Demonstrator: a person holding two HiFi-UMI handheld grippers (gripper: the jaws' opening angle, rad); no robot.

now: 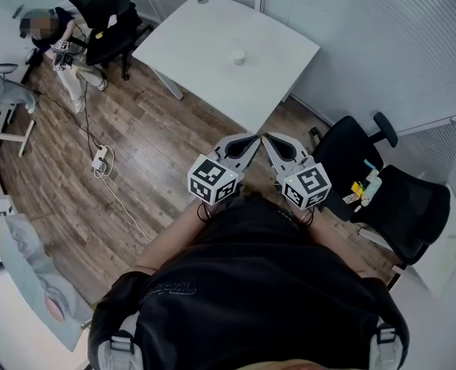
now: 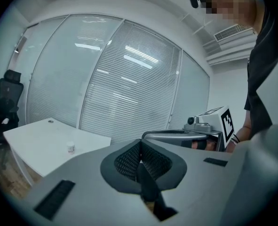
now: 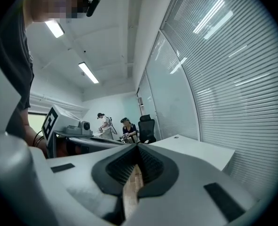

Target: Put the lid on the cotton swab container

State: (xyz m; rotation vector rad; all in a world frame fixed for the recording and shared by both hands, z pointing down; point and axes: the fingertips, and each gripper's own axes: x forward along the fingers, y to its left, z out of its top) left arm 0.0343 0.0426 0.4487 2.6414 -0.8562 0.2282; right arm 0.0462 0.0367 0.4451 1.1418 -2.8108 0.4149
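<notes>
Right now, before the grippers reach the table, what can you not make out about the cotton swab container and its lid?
1. Cotton swab container: too small in the head view and the left gripper view to tell whether its lid is on.
2. A separate lid: none can be made out on the white table, too far.
3. Small things on the black chair, head view: too small to name.

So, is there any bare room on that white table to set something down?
Nearly all of the table is bare: wide room left of the small container and along the near edge. Crowded only by the chairs at right.
</notes>
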